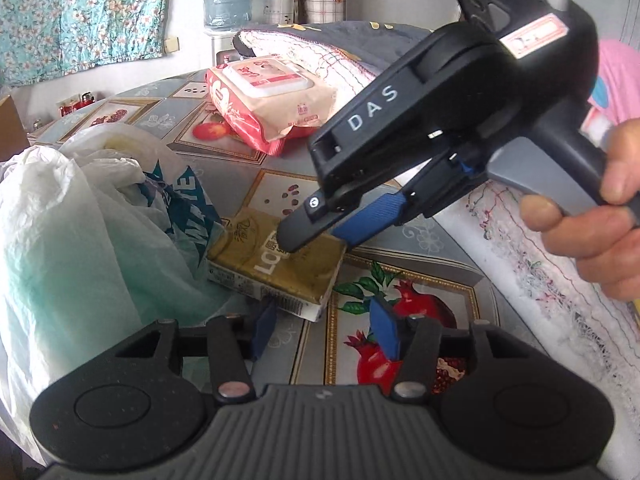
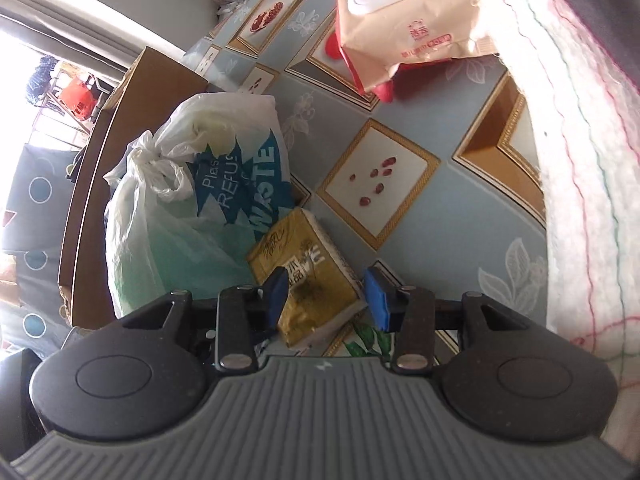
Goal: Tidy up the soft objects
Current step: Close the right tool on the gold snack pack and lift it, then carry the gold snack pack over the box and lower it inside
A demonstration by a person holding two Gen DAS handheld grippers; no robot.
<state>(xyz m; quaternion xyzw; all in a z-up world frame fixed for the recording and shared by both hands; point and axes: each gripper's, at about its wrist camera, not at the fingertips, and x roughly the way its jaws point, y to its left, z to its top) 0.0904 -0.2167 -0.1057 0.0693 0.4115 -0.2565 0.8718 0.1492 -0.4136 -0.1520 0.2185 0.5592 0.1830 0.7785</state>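
Softness of the gold plastic-wrapped tissue pack [image 2: 316, 292], lower centre, needs gentle squeezing; your right hand-held gripper [image 2: 330, 300] straddles its long sides, wide, not holding.

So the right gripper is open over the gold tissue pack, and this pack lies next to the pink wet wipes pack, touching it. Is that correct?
Not quite. The right gripper is open over the gold tissue pack, but that pack touches the white plastic bag, not the wet wipes pack. The wipes lie apart, farther across the table. The right wrist view shows this.
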